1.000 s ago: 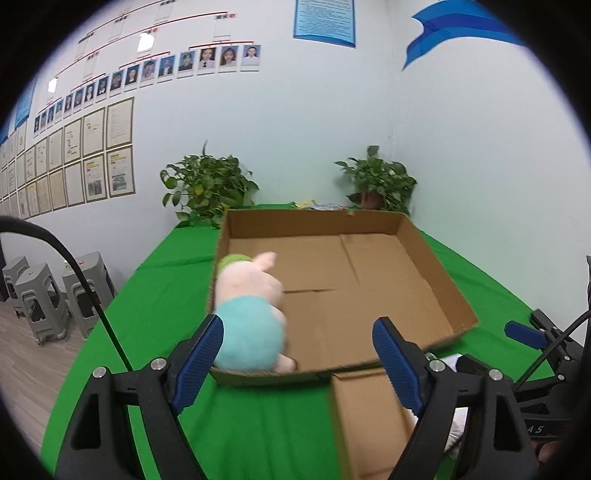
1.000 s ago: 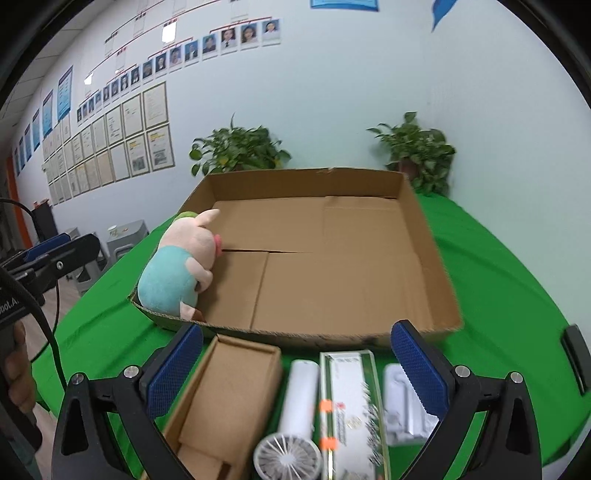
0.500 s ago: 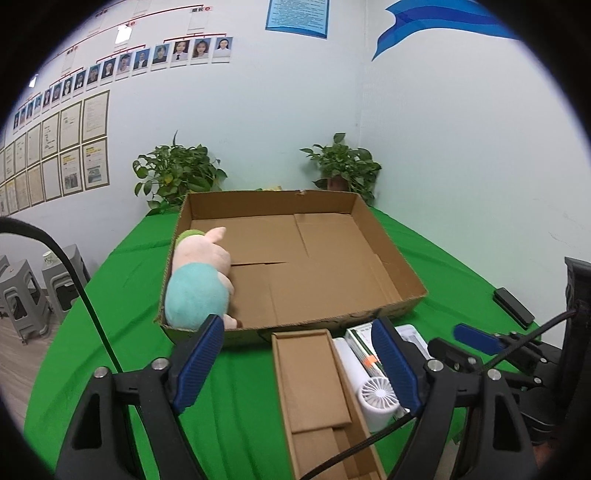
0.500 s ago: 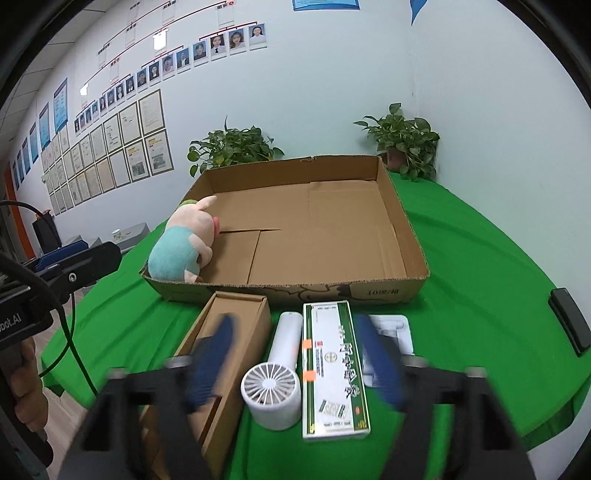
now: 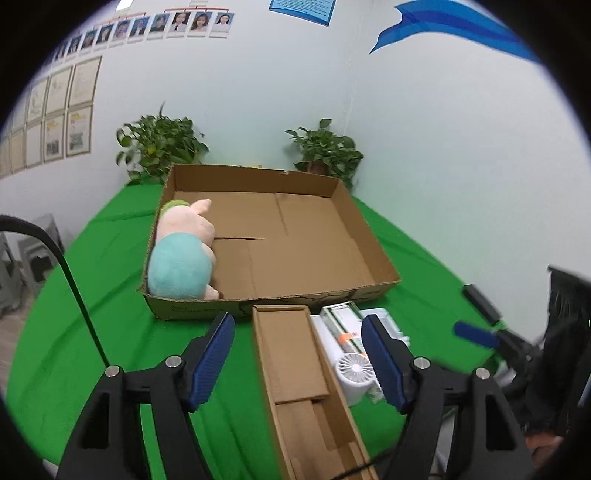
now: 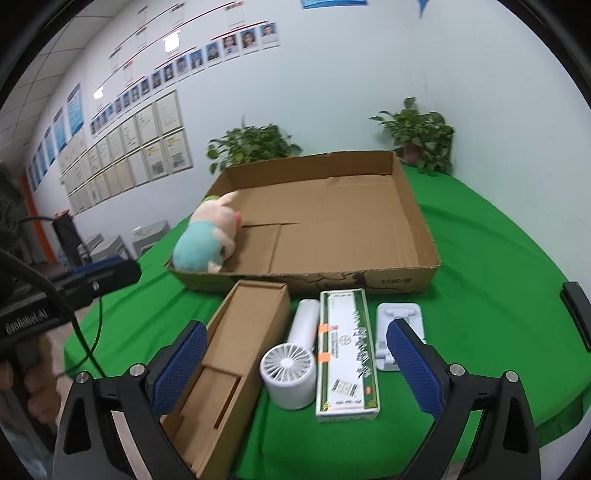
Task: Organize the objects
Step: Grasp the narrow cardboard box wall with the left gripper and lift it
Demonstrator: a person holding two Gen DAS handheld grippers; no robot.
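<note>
This looks like an office or institutional room used for recording. On the far white wall hang rows of staff portrait photos (image 6: 207,59) joined by chart lines, with framed certificates (image 6: 144,147) below them and a blue notice board (image 5: 301,9) higher up. Two potted plants (image 5: 162,147) stand at the far edge of a table draped in bright green cloth (image 6: 498,251), grey plastic stools (image 6: 114,245) sit on the floor at the left, and a blue painted wave (image 5: 454,27) decorates the right wall.
</note>
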